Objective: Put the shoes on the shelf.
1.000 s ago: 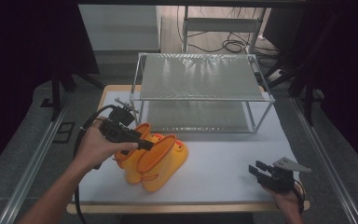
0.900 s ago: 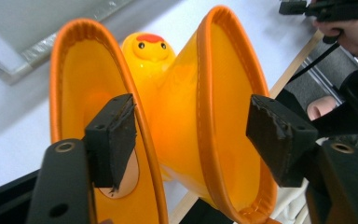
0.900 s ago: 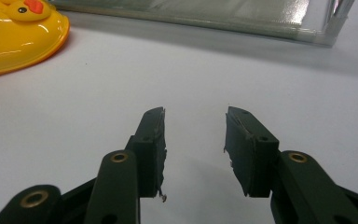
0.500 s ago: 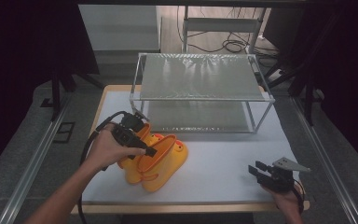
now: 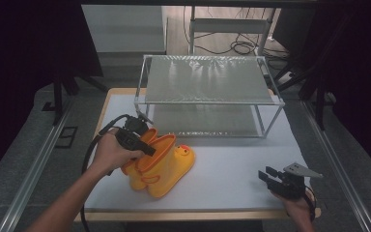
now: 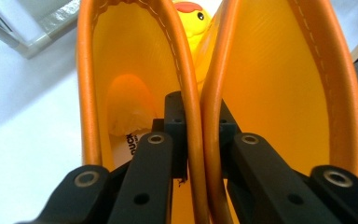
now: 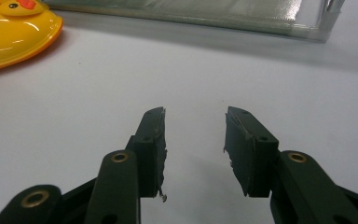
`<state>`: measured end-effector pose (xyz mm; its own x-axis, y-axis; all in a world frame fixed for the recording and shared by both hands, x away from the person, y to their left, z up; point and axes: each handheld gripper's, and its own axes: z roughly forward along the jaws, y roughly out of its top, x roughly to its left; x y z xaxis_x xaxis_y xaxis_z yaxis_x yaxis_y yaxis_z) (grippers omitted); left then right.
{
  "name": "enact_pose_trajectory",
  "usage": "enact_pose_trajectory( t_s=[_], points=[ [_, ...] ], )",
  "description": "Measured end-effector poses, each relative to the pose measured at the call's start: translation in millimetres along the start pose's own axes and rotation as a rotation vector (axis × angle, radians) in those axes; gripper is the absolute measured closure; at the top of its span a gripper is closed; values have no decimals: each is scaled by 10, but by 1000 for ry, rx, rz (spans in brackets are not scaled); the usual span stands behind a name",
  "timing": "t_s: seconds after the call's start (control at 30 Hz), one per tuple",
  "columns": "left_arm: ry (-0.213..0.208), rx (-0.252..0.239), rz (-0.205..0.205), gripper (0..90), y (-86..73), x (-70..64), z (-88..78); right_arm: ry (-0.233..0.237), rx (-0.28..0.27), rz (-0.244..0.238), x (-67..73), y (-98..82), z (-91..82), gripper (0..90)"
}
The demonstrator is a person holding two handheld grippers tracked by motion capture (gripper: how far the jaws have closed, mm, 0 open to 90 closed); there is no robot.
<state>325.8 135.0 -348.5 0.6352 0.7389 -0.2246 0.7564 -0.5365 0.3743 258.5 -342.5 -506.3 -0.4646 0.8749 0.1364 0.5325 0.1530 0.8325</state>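
On table, left gripper clamping yellow boots

My left gripper sits low, forearm reaching in from the lower left. Its jaws have just been closing and now pinch the two adjoining boot rims, one jaw inside each shaft. My right gripper rests level at the near right, jaws parted with nothing between them.

A lab: dark curtains, aluminium frame rails, floor cables.
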Motion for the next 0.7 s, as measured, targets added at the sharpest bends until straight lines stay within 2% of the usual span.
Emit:
enact_pose_trajectory(
  t_s=[0.1, 0.3, 0.43, 0.7],
  points=[
    [5, -14, 13, 823, 18, -8, -12, -4, -3, 1, -5, 2, 4, 576],
    [-31, -34, 30, 825, 105, -5, -65, -8, -7, 9, -16, 7, 16, 579],
    [-52, -37, 63, 825, 164, -99, -136, -10, -10, 8, -17, 7, 6, 581],
    [-120, -79, 106, 824, 298, -290, -308, -11, -12, 11, -20, 11, -15, 585]
  ],
)
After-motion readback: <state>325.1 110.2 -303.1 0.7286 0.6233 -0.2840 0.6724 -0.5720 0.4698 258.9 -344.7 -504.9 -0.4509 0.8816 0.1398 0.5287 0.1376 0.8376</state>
